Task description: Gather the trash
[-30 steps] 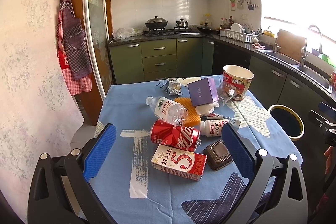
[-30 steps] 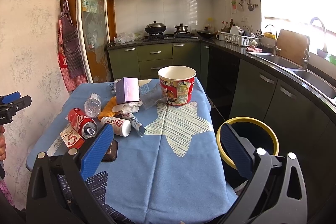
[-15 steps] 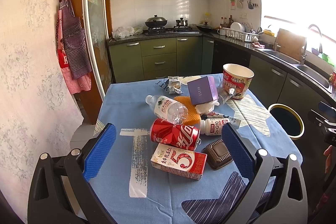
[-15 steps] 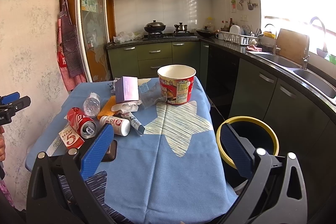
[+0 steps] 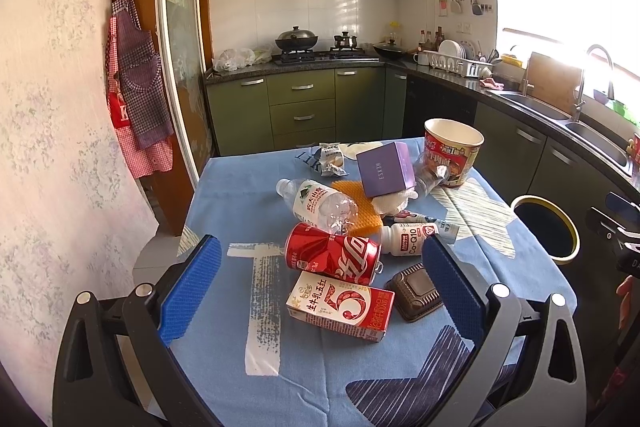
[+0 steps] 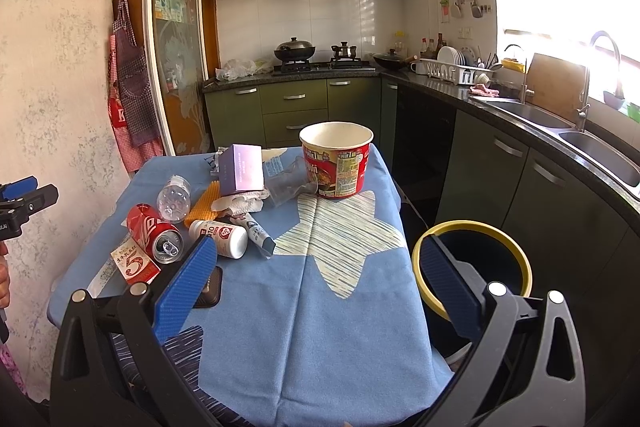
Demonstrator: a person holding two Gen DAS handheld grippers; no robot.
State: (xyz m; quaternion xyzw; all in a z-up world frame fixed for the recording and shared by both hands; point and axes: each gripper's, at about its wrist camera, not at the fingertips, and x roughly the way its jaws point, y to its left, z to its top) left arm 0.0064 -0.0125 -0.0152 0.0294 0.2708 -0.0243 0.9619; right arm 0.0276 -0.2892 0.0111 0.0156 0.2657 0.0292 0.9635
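Note:
Trash lies on the blue tablecloth [image 5: 224, 331]: a red cola can [image 5: 332, 253], a red milk carton [image 5: 340, 306], a clear water bottle [image 5: 320, 201], a small white bottle [image 5: 408, 244], a brown plastic tray [image 5: 416, 291], a purple box [image 5: 383, 169] and a red noodle cup [image 5: 454, 151]. A yellow-rimmed bin [image 6: 472, 269] stands right of the table. My left gripper [image 5: 316, 281] is open, above the carton and can. My right gripper [image 6: 318, 285] is open and empty above the table's near right part.
Green kitchen cabinets [image 5: 304, 107] and a stove stand behind the table. A counter with a sink [image 6: 532, 115] runs along the right. An apron [image 5: 136, 99] hangs on the left wall. An orange sponge [image 6: 204, 203], tissue and a clear cup [image 6: 290, 183] lie among the trash.
Both grippers have drifted only slightly; the view of the table shifted a little. Nothing was grasped or moved.

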